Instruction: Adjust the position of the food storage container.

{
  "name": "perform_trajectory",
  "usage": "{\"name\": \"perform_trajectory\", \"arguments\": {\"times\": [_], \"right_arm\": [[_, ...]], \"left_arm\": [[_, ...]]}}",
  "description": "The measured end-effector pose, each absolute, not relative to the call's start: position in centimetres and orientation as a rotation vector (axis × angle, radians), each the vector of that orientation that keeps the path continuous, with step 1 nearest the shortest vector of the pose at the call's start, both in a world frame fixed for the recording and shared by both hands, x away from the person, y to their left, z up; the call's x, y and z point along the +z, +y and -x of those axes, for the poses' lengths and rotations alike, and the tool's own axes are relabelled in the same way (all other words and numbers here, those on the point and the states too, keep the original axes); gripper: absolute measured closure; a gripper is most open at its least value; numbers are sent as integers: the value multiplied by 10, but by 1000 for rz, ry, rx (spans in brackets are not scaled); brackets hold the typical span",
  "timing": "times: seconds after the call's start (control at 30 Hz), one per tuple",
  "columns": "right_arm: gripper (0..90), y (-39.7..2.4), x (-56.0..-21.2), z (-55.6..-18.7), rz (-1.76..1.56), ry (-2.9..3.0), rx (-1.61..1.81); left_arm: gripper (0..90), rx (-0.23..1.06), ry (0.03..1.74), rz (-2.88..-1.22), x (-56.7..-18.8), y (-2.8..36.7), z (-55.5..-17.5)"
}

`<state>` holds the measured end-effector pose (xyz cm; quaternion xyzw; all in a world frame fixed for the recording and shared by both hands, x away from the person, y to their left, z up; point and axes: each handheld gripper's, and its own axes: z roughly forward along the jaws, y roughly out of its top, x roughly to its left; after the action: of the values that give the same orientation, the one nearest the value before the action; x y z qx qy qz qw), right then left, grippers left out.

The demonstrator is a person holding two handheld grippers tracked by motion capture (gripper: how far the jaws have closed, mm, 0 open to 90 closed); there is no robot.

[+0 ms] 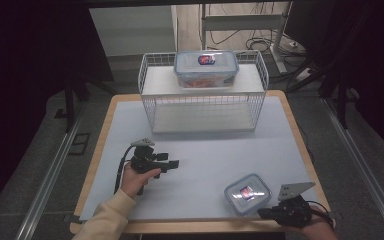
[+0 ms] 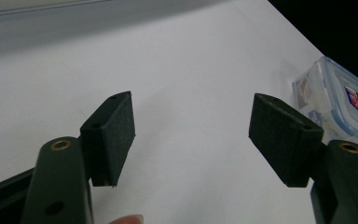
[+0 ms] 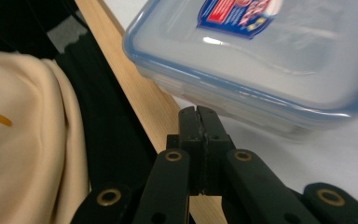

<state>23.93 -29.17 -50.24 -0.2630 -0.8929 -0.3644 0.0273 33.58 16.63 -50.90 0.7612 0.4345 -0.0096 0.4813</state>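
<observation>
- At the table's far edge: white wire rack (image 1: pixel 203 100) w/ a solid shelf; a large clip-lid container (image 1: pixel 206 68) w/ red contents sits on top of that shelf, well apart from both grippers.
- Table (image 1: pixel 200 165) has a white top w/ a wooden rim; open surface lies btwn the rack and the hands. Nothing stands btwn either gripper and the small container.
- Beyond the table: floor, cables and a metal stand, dimly lit.
- Small container (image 1: pixel 247 193): clear box, blue-edged lid, red/blue label on top. Lies flat on the table near the front right corner, close to the wooden rim.
- Right gripper (image 1: pixel 266 213): at the front right edge, just beside the small container's near side. In the right gripper view its jaws are pressed tight together w/ nothing btwn them, tips (image 3: pixel 199 114) just short of the container's (image 3: pixel 265 56) side wall; contact can't be told.
- Left gripper (image 1: pixel 172 163): held over the mid-left of the table, pointing right, well apart from the small container. Jaws spread wide, nothing btwn the pads (image 2: pixel 114 133); bare table shows in the gap.
- In the left gripper view the small container (image 2: pixel 335 100) sits far off past the right-hand jaw.
- A cream sleeve (image 1: pixel 105 217) covers the left forearm.
</observation>
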Motion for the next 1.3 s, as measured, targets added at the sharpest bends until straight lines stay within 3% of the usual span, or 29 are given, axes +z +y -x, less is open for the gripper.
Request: {"name": "perform_trajectory", "arguments": {"times": [1.3], "right_arm": [[896, -215, -510, -291, 893, -2823, -1186]], "left_arm": [[307, -14, 1082, -1849, -510, 175, -339]]}}
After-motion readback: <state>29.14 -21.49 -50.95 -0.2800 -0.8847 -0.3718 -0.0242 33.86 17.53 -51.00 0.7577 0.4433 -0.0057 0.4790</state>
